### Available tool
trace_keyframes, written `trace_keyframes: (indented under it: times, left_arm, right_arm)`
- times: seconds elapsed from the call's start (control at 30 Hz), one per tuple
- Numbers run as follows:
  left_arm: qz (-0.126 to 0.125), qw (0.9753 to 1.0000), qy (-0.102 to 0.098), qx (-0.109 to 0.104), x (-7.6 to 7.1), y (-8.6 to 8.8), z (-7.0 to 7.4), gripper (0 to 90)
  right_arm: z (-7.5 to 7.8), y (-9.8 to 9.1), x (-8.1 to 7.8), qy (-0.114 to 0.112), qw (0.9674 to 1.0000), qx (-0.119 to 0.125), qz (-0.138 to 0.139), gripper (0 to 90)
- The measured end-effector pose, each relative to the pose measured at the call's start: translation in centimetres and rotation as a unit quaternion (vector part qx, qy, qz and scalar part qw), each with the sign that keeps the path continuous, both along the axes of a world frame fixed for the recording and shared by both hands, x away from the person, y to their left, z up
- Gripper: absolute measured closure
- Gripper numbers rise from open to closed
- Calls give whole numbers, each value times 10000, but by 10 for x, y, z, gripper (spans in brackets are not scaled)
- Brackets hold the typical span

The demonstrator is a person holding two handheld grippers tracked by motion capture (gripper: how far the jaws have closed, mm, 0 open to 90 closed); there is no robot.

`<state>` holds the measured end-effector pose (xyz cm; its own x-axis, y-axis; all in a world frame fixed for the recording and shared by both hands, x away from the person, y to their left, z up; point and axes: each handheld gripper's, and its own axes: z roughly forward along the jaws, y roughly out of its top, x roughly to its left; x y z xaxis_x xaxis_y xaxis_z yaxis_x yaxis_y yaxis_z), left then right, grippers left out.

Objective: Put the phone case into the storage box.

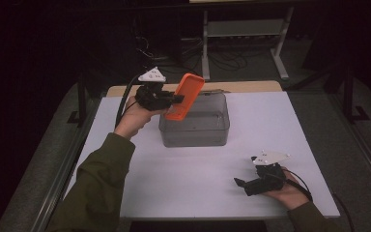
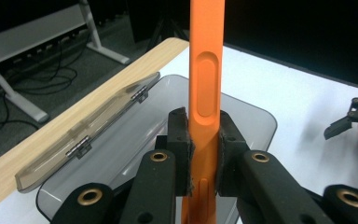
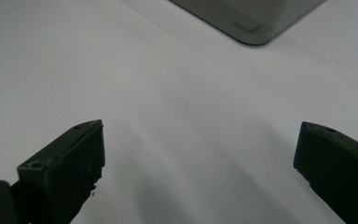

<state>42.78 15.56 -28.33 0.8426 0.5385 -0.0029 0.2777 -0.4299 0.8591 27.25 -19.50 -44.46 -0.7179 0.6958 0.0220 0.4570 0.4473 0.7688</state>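
Observation:
A flat orange case hangs tilted over the left rim of a smoky clear plastic box. My left gripper is shut on the case's lower part. In the left gripper view the black pads press both faces of the orange case, which stands edge-on above the open box. My right gripper rests near the table's front right, held by a hand. Its jaws stand wide apart in the right gripper view, with bare white table between them.
The box's hinged lid lies folded back over the wooden strip at the table's far edge. A corner of the box shows ahead of the right gripper. The white tabletop spreads around the box. A metal frame stands behind.

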Motion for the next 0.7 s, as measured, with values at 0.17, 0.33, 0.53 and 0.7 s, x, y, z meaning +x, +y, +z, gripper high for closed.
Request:
trace_keyframes:
  times: [0.17, 0.33, 0.53, 0.7]
  left_arm:
    - [128, 9996, 174, 167, 9, -2, -3, 794]
    - [280, 9984, 360, 346, 16, -4, -6, 795]
    - [462, 9964, 548, 463, 23, -3, -9, 795]
    - [590, 9937, 719, 623, 29, -4, -14, 794]
  right_arm:
    - [0, -1, 0, -5, 10000, 9, -1, 15]
    - [1, 0, 0, 4, 10000, 26, -3, 15]
    - [1, 0, 0, -7, 10000, 25, 0, 15]
    - [1, 0, 0, -6, 10000, 33, 2, 15]
